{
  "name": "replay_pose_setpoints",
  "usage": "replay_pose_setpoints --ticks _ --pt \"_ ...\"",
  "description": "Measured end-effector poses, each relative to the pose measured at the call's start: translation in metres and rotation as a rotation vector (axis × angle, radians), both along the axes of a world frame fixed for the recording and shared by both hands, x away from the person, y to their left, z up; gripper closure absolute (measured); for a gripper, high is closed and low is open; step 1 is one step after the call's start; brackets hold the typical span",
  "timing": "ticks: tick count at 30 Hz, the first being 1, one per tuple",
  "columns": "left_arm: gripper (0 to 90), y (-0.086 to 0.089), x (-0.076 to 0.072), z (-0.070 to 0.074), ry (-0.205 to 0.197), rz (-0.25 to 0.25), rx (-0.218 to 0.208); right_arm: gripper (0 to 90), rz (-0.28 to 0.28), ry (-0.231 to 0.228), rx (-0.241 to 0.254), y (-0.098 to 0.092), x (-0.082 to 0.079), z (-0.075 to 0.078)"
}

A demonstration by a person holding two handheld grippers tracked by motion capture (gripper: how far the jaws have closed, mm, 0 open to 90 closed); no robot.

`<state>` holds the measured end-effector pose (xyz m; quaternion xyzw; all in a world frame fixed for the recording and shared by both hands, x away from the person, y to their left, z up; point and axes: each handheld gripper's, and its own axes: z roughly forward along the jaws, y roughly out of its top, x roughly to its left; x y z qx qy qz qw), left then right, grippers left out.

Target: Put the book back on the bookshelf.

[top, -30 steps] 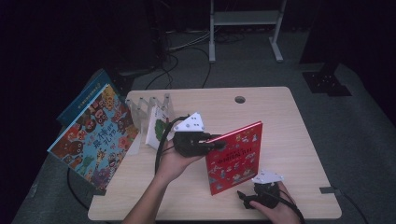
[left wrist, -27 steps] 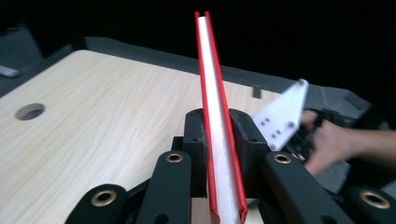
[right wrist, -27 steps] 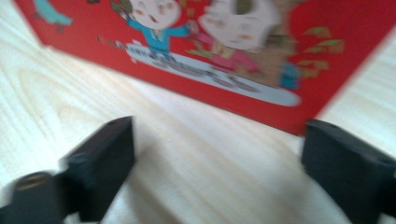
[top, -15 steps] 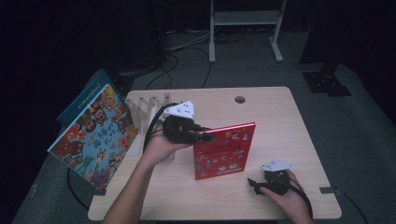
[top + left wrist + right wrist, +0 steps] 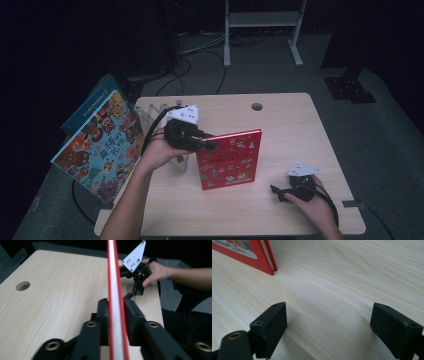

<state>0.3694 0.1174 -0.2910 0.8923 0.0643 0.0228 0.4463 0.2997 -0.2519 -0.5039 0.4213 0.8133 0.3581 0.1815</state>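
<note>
Your pale wooden table (image 5: 280,120) stands in a dark room, with a round cable hole (image 5: 257,106) near its far edge and a metal stand's legs (image 5: 260,30) on the grey floor beyond. The red book (image 5: 229,160) is a thin hardcover with small cartoon figures on its front; it stands upright on its lower edge near the middle of the table, and your left gripper (image 5: 207,146) clamps its top left corner, the pads pressing the red covers and white page block from both sides in the left gripper view (image 5: 115,307). Your right gripper (image 5: 276,191) rests low on the table well to the right of the book, its jaws standing wide apart with bare wood between them, having just spread further. You have one red book in hand, two larger picture books (image 5: 95,145) leaning off the table's left edge, and one white slotted rack (image 5: 155,112) behind your left hand. The rack is largely hidden by your hand and gripper, and the book's cover lettering is too small to read.
</note>
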Motion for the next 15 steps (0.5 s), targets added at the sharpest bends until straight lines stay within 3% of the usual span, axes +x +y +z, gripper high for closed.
replay_pose_setpoints --ticks 3,5,8,15 --pt "68.1 -0.009 0.003 0.007 -0.013 -0.004 0.06 13.0 0.0 0.0 0.0 0.0 0.0 0.0" --pt "66.7 -0.015 0.006 0.013 0.002 -0.028 0.084 12.9 0.001 0.0 0.0 0.0 0.0 0.0" --pt "64.0 -0.029 0.009 0.02 -0.001 -0.047 0.159 12.8 0.001 0.001 0.0 0.0 0.0 0.0" --pt "63.7 -0.062 0.012 0.031 -0.018 -0.082 0.302 12.7 0.002 0.001 -0.001 0.0 0.0 0.0"
